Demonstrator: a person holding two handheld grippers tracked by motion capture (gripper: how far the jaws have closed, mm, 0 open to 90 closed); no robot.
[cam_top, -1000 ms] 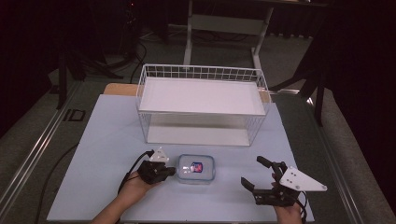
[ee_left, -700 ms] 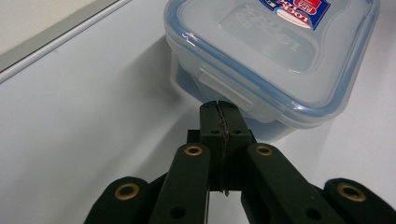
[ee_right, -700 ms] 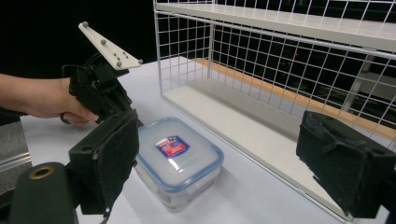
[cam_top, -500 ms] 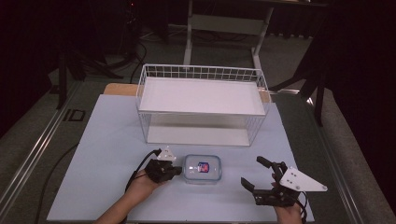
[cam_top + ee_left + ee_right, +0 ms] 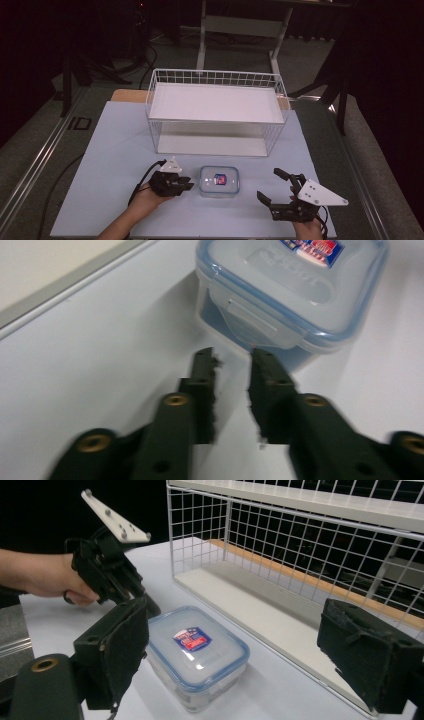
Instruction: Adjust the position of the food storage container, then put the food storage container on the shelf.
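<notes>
A clear lidded food container (image 5: 219,181) with a blue seal and a red-blue label sits on the pale table (image 5: 115,145) in front of the basket. My left gripper (image 5: 187,184) lies at its left side. In the left gripper view its jaws (image 5: 232,357) have just been opening. They stand slightly apart and open with nothing between them, and the container's side latch (image 5: 252,315) lies just past the tips. My right gripper (image 5: 270,184) rests to the container's right, wide open. In the right gripper view the container (image 5: 195,652) lies ahead, between the spread jaws (image 5: 247,655).
A white wire basket (image 5: 215,74) with white top and bottom panels stands behind the container, and its mesh (image 5: 280,545) is close on the right gripper's far side. A black cable (image 5: 142,180) trails from the left gripper. Dark floor and stand legs (image 5: 202,35) surround the table.
The container has shifted a little to the right, with the left gripper following at its left side. The right gripper has not moved.
</notes>
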